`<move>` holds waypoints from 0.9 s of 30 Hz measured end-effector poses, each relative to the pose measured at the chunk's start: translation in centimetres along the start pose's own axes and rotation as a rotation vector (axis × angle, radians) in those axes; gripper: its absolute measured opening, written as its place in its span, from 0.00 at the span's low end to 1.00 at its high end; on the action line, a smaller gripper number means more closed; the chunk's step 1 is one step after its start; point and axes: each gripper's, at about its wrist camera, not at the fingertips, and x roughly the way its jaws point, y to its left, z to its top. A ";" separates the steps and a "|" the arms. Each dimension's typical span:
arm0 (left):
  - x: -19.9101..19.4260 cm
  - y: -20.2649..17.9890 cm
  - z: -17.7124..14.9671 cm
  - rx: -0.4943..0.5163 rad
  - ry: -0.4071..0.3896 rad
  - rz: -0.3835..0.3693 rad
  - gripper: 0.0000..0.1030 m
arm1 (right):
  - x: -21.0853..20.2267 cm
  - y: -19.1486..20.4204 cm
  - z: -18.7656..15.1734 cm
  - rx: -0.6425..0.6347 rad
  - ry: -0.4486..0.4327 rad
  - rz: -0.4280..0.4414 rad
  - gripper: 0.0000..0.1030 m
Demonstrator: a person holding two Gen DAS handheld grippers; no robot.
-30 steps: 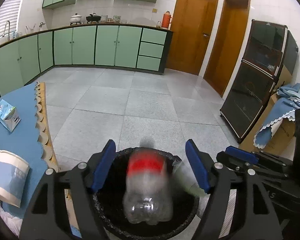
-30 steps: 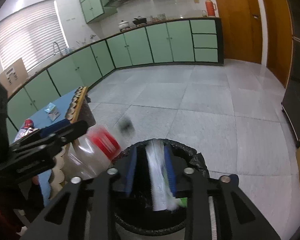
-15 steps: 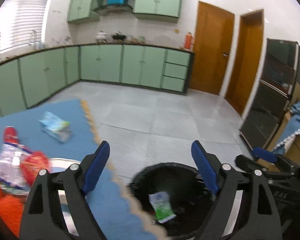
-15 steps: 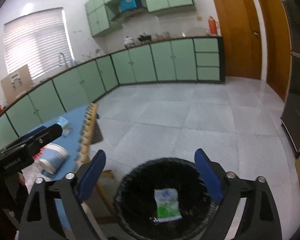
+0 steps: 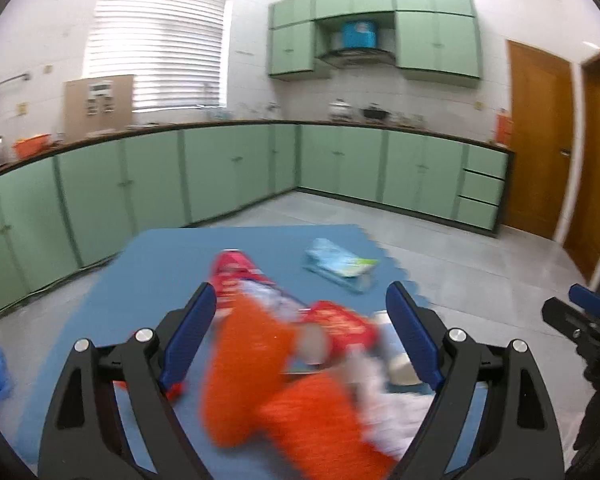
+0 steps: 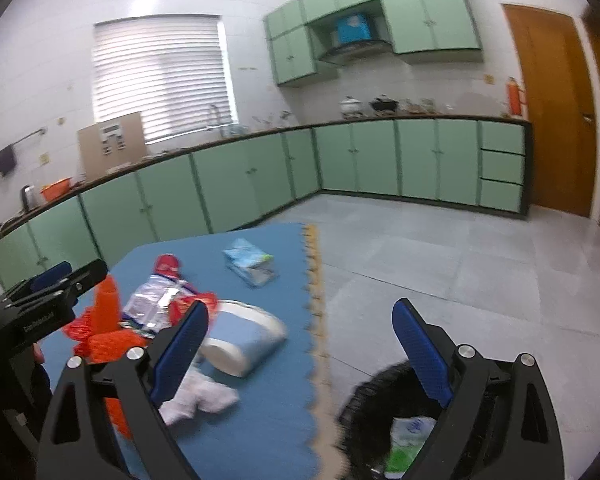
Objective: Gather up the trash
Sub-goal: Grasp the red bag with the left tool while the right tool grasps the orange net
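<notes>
Left wrist view: my left gripper (image 5: 300, 320) hangs over the blue-covered counter (image 5: 172, 252), its jaws spread wide with nothing clamped between them. Beneath and between the blue pads lies a blurred heap of trash: an orange plastic bag (image 5: 252, 364), a red snack wrapper (image 5: 236, 272) and a crumpled white tissue (image 5: 396, 412). Farther off on the counter, toward the right, a light-blue packet (image 5: 336, 264) lies alone, well apart from the heap. At the far right edge, my right gripper (image 5: 588, 312) shows only as a black frame with a blue tip.

Right wrist view: my right gripper (image 6: 300, 332) also stands wide open and empty, straddling the scalloped right edge of the counter (image 6: 284, 408). Near right, on the grey tiled floor (image 6: 440, 264), sits the black-lined trash bin (image 6: 364, 408), a green-and-white wrapper (image 6: 404, 440) already inside it. On the counter lie a white-and-blue paper cup (image 6: 244, 340) on its side, a clear crushed plastic bottle (image 6: 152, 300) with a red cap, the orange bag (image 6: 108, 320), the tissue (image 6: 200, 396) and the light-blue packet (image 6: 250, 264) at the far side. My left gripper (image 6: 52, 280) reaches in from the left, over the orange bag.
</notes>
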 end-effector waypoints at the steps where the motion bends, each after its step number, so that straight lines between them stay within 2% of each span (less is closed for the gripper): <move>1: -0.3 1.1 -0.2 -0.002 -0.002 0.028 0.81 | 0.5 1.1 0.0 -0.010 0.003 0.027 0.89; 9: -1.4 7.9 -1.5 -0.041 0.024 0.204 0.81 | 4.0 8.3 0.1 -0.085 0.041 0.183 0.88; 18: -0.5 12.8 -2.7 -0.100 0.079 0.267 0.81 | 7.7 13.4 -0.6 -0.114 0.112 0.290 0.80; 24: 0.2 14.8 -3.0 -0.127 0.097 0.283 0.81 | 9.3 15.4 -0.9 -0.139 0.157 0.339 0.66; 27: 0.4 15.1 -3.0 -0.129 0.098 0.285 0.81 | 10.1 16.4 -1.2 -0.150 0.198 0.377 0.50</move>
